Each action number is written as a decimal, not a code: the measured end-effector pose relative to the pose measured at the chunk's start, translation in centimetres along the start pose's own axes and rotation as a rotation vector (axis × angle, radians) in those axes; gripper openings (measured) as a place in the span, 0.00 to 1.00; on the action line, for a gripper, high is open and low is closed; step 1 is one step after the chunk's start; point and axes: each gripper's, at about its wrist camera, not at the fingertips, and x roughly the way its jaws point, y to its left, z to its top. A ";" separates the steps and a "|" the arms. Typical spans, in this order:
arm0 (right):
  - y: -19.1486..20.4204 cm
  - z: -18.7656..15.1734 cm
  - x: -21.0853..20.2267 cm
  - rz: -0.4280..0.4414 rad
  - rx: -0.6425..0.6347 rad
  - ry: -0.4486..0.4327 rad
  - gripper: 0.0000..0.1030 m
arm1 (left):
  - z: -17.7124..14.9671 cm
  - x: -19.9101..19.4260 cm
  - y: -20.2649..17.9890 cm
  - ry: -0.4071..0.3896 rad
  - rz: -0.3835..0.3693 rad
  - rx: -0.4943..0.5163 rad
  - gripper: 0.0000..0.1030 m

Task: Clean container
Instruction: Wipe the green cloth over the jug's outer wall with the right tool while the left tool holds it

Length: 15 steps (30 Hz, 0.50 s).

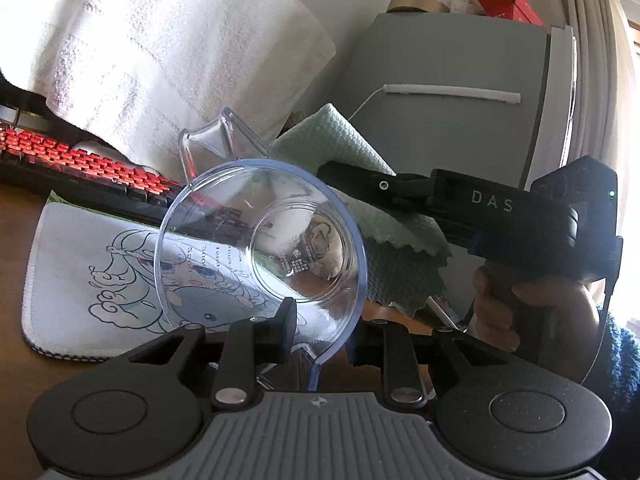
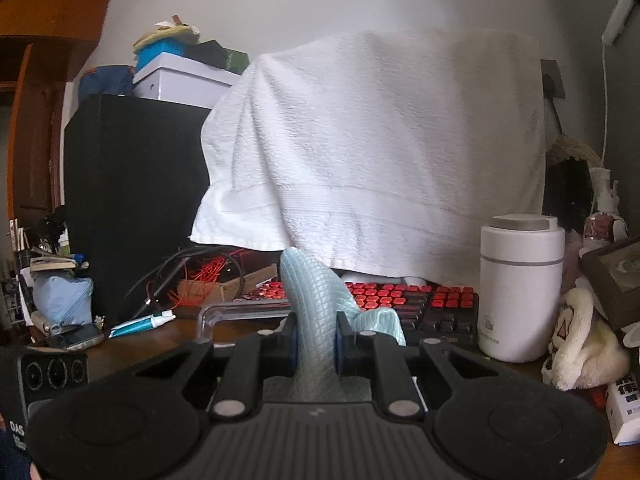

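Jug, clear plastic with printed measuring marks, is seen in the left wrist view tipped on its side, mouth toward the camera, held up over the mat on the desk. Its near rim is pinched by the left gripper: one finger is set inside the wall, the other outside, so the jaws are closed on the rim. The handle is pointed to the far side. The tilt is presumably kept so the inside lies open to a wipe. At right, the right gripper is brought in level from the right, with the green cloth draped over and below it, just beside the jug's right wall; whether cloth and jug are touching cannot be told. A hand is wrapped round the tool's grip, low at right. A keyboard with red keys lies beyond the mat.

In the right wrist view, the cloth is clamped between the closed jaws of the right gripper, a fold standing up past the fingers. The jug's handle is glimpsed just left of them, low and near. Farther off, a white towel is draped over something, and a white canister stands at right.
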 end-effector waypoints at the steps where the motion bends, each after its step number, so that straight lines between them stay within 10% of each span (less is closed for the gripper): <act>1: 0.2 0.0 0.0 -0.003 0.003 -0.001 0.17 | 0.0 0.0 0.0 0.000 0.000 -0.002 0.24; 5: 2.5 -0.4 0.2 -0.017 -0.089 0.002 0.35 | 0.0 0.0 0.0 0.000 0.001 0.003 0.24; 15: 3.6 -0.4 0.0 0.046 -0.124 -0.001 0.38 | -0.1 0.0 -0.2 0.000 0.007 0.006 0.24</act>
